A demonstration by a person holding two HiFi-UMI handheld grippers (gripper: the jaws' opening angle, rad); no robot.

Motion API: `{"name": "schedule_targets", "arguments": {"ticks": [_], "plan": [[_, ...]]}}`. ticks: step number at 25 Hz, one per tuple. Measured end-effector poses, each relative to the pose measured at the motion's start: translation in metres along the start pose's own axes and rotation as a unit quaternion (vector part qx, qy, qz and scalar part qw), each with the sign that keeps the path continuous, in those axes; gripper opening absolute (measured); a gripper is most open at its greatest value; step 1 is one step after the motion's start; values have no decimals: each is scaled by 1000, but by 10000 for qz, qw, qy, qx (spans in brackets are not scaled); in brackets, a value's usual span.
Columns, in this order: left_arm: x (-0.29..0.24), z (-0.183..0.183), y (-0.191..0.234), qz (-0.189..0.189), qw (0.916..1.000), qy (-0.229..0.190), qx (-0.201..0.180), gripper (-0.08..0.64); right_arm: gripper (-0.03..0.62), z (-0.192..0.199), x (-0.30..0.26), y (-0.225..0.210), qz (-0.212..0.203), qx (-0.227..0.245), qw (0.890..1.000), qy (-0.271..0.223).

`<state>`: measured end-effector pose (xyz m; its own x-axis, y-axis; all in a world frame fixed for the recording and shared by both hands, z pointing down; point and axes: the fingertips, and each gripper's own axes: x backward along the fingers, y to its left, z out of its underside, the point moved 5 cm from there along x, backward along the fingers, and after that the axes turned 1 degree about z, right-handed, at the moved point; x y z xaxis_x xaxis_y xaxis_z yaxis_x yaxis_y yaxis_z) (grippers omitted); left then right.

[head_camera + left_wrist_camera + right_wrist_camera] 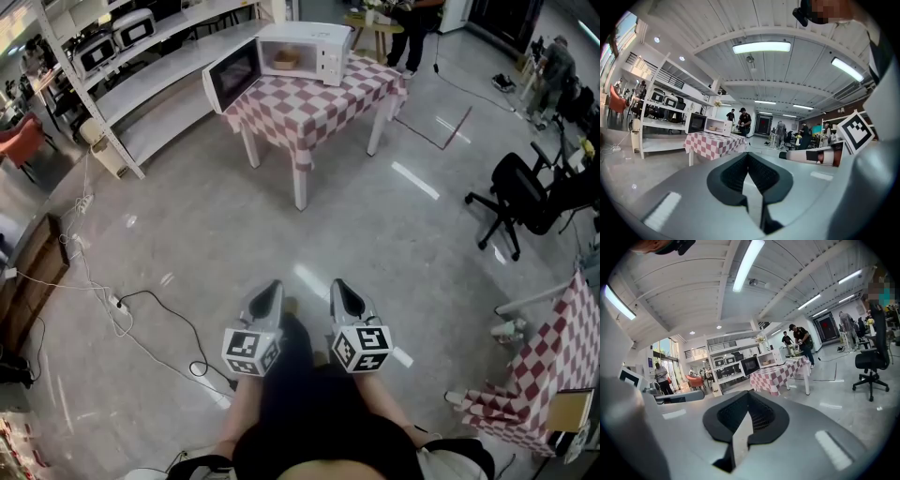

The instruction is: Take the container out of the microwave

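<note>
Person stands well apart from a red-and-white checked table [302, 111] w/ a white microwave [323, 49], its door [232, 73] swung open. Container [286, 59] sits inside the microwave. Left gripper [272, 289] & right gripper [340, 287] side by side, jaws of both closed together, nothing held.

Ahead of the jaws, open floor [281, 216] reaches the table [309, 103] (microwave door [232, 75] swung open); an office chair [525, 192] stands far right.
</note>
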<state>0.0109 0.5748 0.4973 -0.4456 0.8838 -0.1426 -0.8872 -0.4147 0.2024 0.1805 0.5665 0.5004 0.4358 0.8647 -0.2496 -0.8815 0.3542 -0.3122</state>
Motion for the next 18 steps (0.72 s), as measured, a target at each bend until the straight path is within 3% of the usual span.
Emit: {"name": "schedule_targets", "arguments": {"ticks": [18], "plan": [[-55,-28,50,-5,10000,-16,17,11,2,-27,-71,-12,117,-53,9999,64]]}}
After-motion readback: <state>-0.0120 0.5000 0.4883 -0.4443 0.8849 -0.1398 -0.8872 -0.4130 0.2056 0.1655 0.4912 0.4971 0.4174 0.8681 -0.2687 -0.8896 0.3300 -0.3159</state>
